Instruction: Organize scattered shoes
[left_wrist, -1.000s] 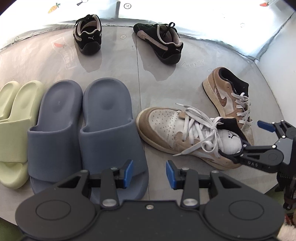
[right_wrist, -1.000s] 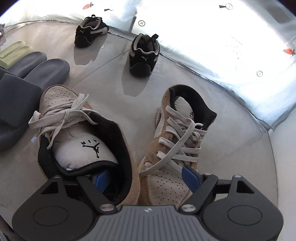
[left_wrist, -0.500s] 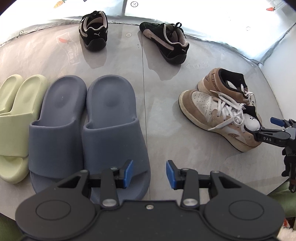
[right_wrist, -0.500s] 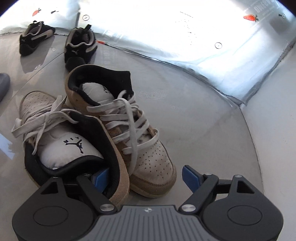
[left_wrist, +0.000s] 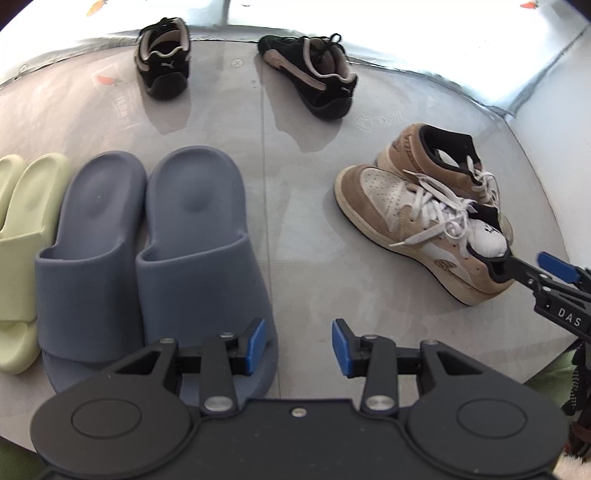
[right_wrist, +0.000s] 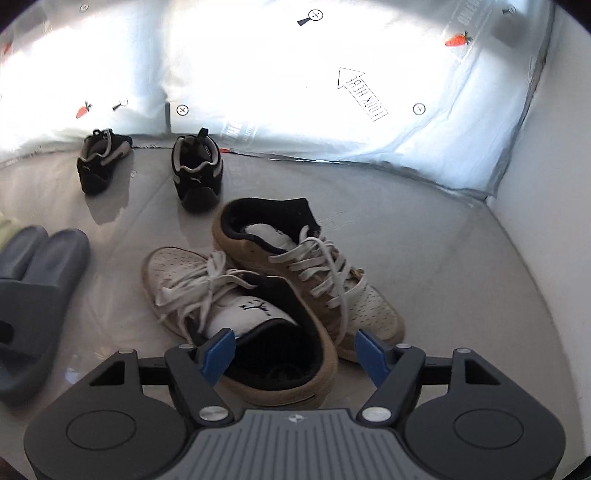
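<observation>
Right wrist view: right gripper (right_wrist: 291, 352) fingers spread around the near tan sneaker (right_wrist: 236, 314), heel partly hidden; left gripper (left_wrist: 298, 341) open, empty.

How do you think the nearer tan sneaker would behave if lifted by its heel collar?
The nearer tan sneaker would probably sag toe-down, since its padded collar looks soft. Its loose white laces would likely dangle and might snag the other tan sneaker touching it. If pushed, its flat sole suggests sliding rather than tipping.

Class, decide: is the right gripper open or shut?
Open: the right gripper has its blue fingers spread wide around the near tan sneaker heel.
</observation>
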